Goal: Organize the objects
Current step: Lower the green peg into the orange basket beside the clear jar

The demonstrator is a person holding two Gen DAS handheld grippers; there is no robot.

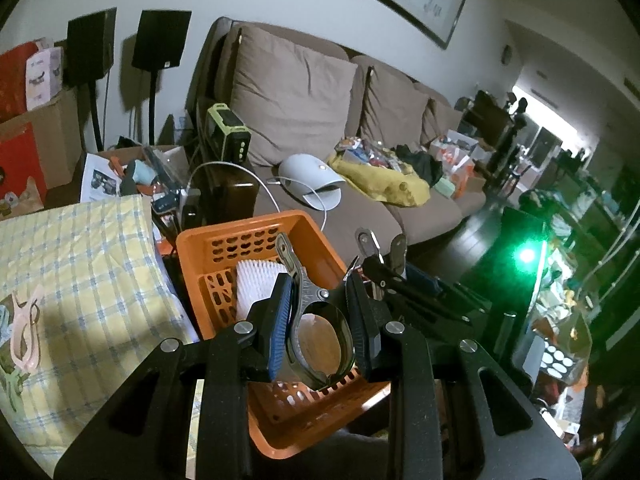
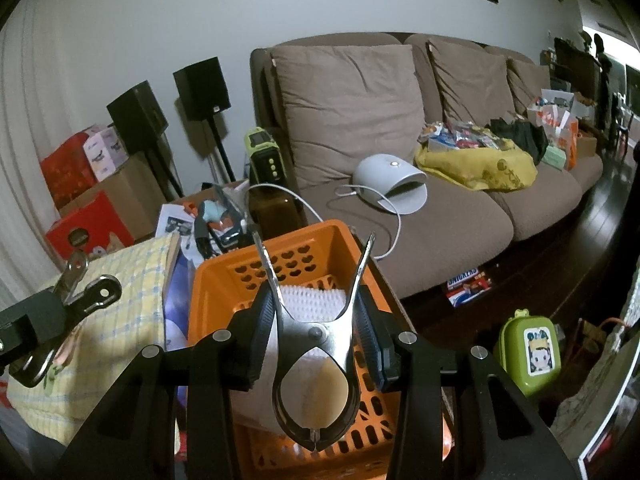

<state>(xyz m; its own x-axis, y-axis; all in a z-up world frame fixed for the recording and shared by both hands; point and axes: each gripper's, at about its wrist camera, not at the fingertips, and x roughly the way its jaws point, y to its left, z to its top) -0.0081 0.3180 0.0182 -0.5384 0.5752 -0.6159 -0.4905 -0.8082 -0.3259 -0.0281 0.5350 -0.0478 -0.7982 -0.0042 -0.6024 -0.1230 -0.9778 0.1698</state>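
1. Cluttered living-room surroundings are seen: a brown sofa [image 2: 400, 128] against a pale wall, two black speakers [image 2: 202, 88] on stands, and an orange basket [image 2: 224, 280] in the foreground of both views.
2. A steel clip [image 2: 316, 344] is held in the right gripper [image 2: 318, 336]; its handles are pinched between the pads, and its rounded jaws hang above the basket, their tips touching or nearly so.
3. A second steel clip [image 1: 316, 312] is held in the left gripper [image 1: 318, 320], likewise pinched between partly closed pads, over the near end of the basket.
4. The same left clip is seen in the right view at the far left, beside a yellow checked cloth [image 2: 120, 300].
5. A white bristled brush [image 2: 312, 300] already lies inside the basket, below both clips.
6. The step in hand is judged to be the placing of the clips into the basket; both are poised above it and not yet let go.
7. Next, a clip would have to be lowered nearer the basket floor and the pads widened so that it drops clear of the rim and beside the brush.
8. A green lidded box [image 2: 528, 352] stands to the right of the basket, and a white dome-shaped device [image 2: 388, 180] with a cable lies on the sofa seat.
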